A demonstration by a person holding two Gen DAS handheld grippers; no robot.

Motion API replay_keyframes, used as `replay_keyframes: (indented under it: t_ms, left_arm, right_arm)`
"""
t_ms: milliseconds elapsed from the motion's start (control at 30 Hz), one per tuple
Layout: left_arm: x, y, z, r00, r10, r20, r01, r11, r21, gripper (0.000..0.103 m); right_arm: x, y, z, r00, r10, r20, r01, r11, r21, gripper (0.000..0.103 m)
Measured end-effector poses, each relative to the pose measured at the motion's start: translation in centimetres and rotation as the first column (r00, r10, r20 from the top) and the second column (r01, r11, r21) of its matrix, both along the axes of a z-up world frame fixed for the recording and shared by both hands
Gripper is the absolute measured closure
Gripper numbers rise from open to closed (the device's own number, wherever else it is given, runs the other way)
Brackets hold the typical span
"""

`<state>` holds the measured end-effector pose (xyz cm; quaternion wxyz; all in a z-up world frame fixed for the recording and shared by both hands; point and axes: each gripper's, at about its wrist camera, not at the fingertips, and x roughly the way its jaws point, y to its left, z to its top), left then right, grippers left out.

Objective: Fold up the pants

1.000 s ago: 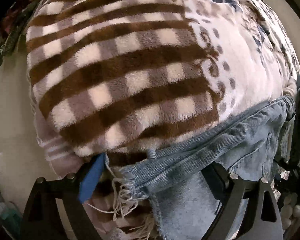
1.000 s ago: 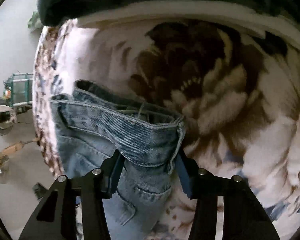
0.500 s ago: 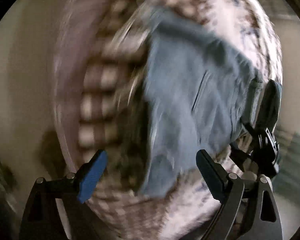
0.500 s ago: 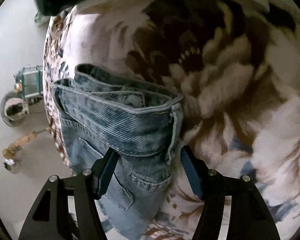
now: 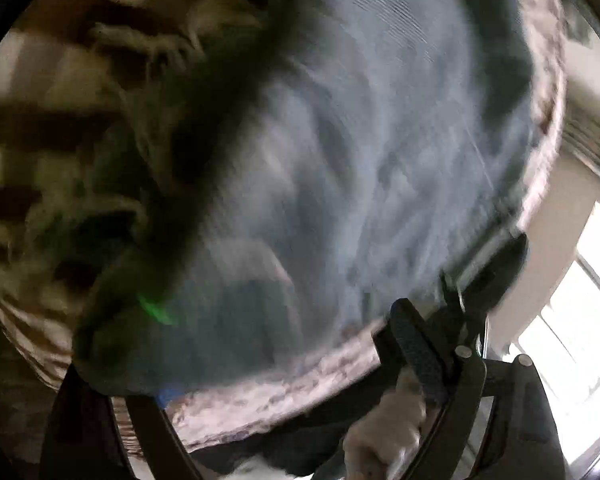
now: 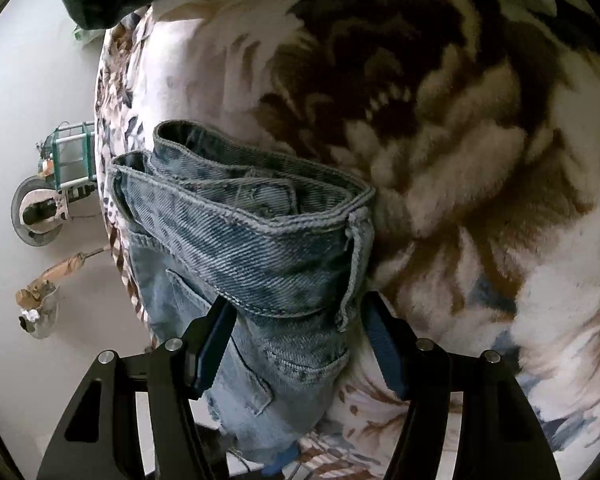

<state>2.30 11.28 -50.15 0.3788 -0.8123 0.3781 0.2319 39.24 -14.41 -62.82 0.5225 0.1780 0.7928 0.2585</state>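
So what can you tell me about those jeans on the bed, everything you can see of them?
The jeans are light blue, faded denim with stitched seams, a belt loop and a back pocket. They lie folded over on a fluffy floral blanket, the waistband bunched in layers and gaping. The right gripper has its blue-padded fingers open on either side of the waistband. The left view is too blurred for detail.

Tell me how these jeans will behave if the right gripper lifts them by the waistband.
The jeans will probably droop: the denim already folds and sags over the blanket. The waistband looks thick and stitched, so it should hold shape somewhat between the right gripper's fingers. They likely weigh enough to drag on the fleece.
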Motion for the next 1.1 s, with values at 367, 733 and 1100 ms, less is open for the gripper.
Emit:
replay_keyframes:
  t_ms: [367,733,1100]
  left_arm:
    - [1.5,3.3,3.6,0.994,-0.041,-0.097,0.054,0.989,0.138,0.074]
    - [0.3,6.7,9.4,0.923,-0.385,0.005,0.362,0.874,0.323,0.074]
    - [-3.7,4.9,0.7,0.977,-0.168,0.132,0.123,0.948,0.295,0.048]
  right_arm:
    - [-0.5,-0.1,-0.4,0.996,-0.035,0.079,0.031,0.998,0.049,0.050]
    - [-7.5,-5.2,5.8,0.975,-0.220,0.017,0.219,0.974,0.053,0.074]
    - [-10.8,-6.5,-0.5,0.978,-0.208,0.006,0.206,0.971,0.122,0.040]
